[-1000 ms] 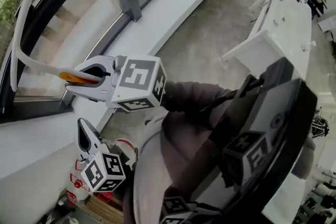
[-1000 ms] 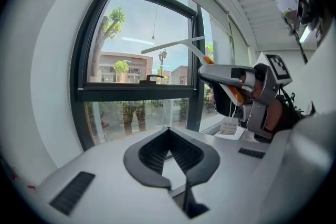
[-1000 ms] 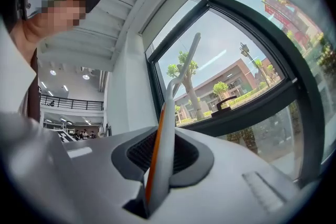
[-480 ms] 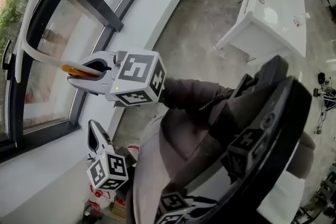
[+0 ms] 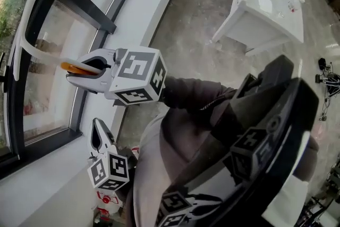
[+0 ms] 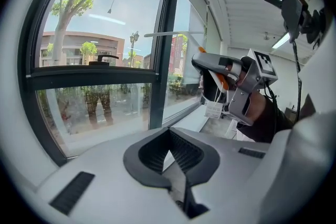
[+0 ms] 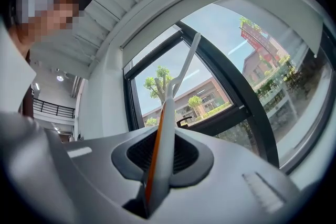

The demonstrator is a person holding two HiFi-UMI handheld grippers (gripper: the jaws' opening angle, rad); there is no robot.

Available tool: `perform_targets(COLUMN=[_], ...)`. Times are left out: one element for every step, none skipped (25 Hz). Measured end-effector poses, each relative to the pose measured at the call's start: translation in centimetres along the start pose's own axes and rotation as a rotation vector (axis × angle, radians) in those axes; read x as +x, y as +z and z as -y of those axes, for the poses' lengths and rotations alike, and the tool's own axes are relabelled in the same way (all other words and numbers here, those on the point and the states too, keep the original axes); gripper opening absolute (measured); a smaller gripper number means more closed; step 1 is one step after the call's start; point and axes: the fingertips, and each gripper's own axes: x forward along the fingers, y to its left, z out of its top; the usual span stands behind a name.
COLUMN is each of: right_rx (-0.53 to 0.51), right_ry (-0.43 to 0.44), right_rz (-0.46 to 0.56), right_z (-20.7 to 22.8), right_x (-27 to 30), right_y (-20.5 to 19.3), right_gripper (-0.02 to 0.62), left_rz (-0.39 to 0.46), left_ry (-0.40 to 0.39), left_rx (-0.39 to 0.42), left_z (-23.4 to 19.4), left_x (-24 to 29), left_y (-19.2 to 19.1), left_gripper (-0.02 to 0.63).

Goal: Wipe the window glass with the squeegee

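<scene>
2 grippers raised by the window. Right gripper higher, jaws clamped on the orange-striped white handle of the squeegee, pointed at the window glass. Long white blade standing roughly upright across the glass's left side, beside the dark frame; contact with the pane not clear. Left gripper lower, just off the edge of the white sill, jaws together with nothing between them, aimed up toward the window. Well apart from the squeegee.
</scene>
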Motion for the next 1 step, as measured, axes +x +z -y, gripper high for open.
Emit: perform_targets(right_rx=[-0.001], right_ry=[-0.004], right_rz=[0.002], right_z=[0.07], right_x=[-0.01], right_y=[0.08], right_gripper=[0.043], left_rz=[-0.005], left_ry=[-0.006], left_rx=[-0.002], left_z=[0.02], left_x=[0.10], left_y=[-0.04], left_gripper=[0.000])
